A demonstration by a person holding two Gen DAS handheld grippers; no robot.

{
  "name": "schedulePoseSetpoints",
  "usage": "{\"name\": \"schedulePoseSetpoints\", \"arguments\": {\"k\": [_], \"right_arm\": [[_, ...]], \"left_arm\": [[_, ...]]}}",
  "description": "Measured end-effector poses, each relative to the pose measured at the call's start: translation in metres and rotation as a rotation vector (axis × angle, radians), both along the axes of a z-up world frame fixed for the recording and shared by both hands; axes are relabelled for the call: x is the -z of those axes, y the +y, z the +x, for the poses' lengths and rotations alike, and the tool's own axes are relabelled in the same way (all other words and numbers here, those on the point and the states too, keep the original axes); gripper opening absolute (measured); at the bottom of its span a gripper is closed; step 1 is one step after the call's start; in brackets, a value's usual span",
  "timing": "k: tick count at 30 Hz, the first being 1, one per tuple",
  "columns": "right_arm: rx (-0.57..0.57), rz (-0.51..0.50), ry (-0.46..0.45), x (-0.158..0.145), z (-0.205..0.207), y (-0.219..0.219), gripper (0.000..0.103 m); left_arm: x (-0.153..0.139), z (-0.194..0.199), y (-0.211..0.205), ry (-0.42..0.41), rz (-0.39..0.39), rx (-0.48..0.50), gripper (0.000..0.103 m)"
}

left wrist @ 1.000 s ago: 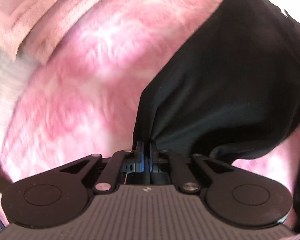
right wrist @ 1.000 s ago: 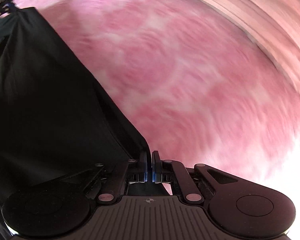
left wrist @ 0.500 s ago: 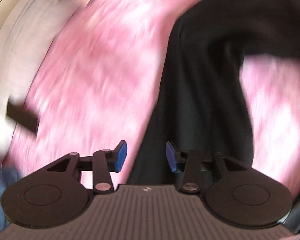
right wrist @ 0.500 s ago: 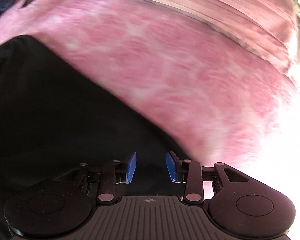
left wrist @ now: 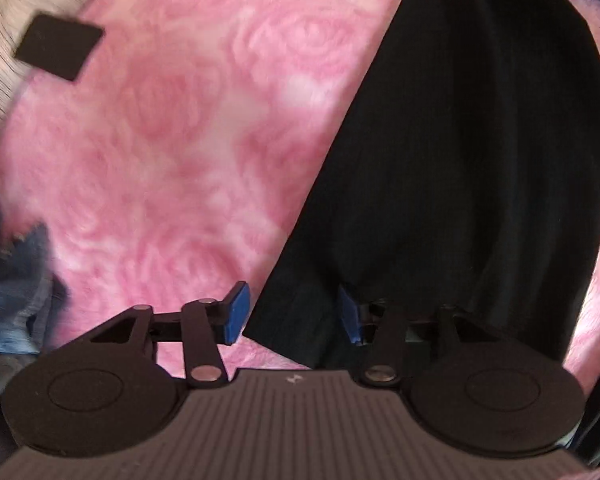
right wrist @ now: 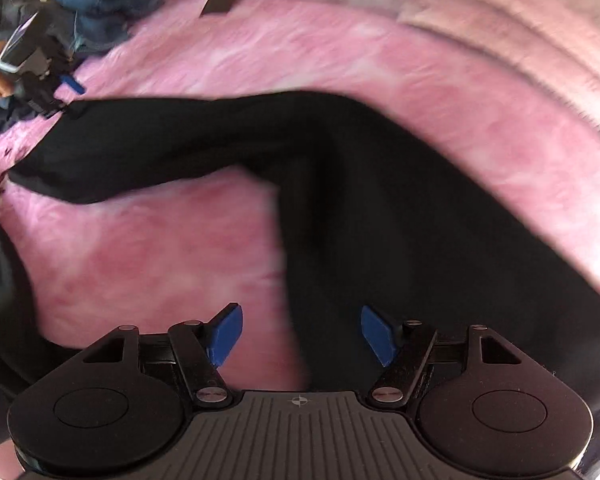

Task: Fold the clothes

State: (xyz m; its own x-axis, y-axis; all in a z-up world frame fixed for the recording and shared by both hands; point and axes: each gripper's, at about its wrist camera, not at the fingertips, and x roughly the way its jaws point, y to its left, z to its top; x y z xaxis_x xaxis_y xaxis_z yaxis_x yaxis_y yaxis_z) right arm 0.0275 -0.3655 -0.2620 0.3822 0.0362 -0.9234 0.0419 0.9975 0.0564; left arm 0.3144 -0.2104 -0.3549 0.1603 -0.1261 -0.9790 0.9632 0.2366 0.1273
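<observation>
Black garment | flat on pink blanket, bent lengthwise | both tongs released

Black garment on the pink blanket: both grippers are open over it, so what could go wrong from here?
1. The black garment lies in a bent shape with one limb angled off, so folding now may lock in a crooked fold.
2. The left gripper straddles only the garment's edge; closing there may pinch the fuzzy pink blanket too.
3. The blue clothes pile sits close to the garment's far end, so a wide sweep could snag it.
</observation>
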Motion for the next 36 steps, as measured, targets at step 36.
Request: {"name": "schedulePoseSetpoints", "arguments": {"k": [36], "right_arm": [[0.098,-0.313,0.071,0.012,0.043,0.100,0.069]], "left_arm": [[0.008,-0.074,0.050,-0.532,0.065,0.513,0.003]]}}
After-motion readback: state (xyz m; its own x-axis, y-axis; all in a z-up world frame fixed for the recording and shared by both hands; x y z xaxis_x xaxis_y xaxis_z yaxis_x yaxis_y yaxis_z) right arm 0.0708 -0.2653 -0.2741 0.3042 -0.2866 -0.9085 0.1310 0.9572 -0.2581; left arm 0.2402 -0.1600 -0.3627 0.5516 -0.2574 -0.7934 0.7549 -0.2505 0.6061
